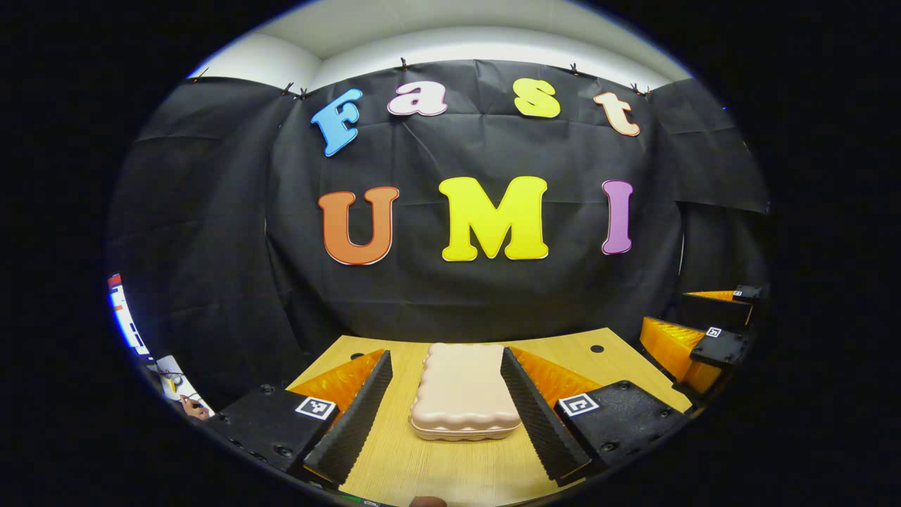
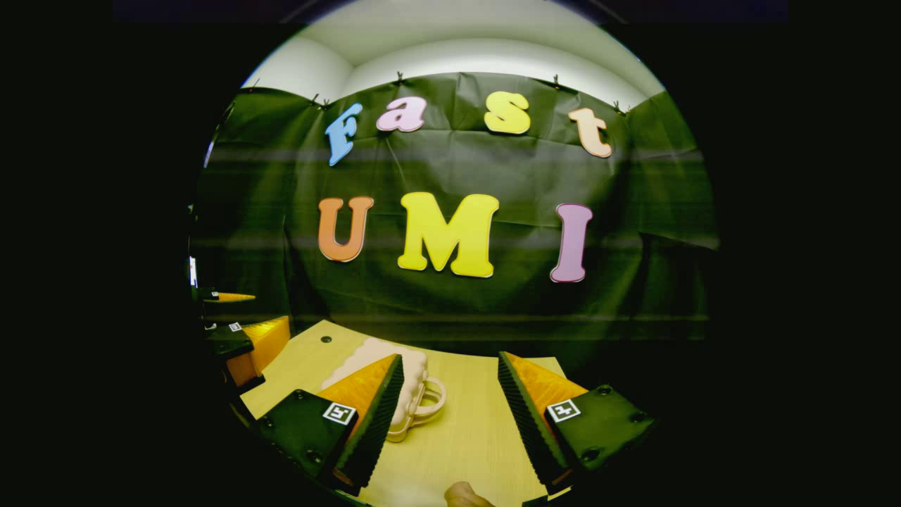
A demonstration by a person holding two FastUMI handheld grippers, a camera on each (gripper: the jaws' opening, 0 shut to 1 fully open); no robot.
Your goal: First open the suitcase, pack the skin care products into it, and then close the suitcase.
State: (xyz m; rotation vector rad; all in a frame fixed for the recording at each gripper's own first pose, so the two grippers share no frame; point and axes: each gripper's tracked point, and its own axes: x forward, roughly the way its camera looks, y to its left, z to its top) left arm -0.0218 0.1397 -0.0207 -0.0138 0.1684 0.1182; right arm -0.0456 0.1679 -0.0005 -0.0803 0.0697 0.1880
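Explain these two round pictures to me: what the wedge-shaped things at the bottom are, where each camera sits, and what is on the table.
Each picture comes from a camera riding on a handheld two-finger gripper, looking forward along its fingers. The wedges at the bottom are those fingers. In the left gripper view, the left gripper stands open with a small pink suitcase lying closed on the wooden table between its fingers, not squeezed. The right gripper is open too and holds nothing; its view shows the suitcase's handle. The other gripper appears at each picture's edge.
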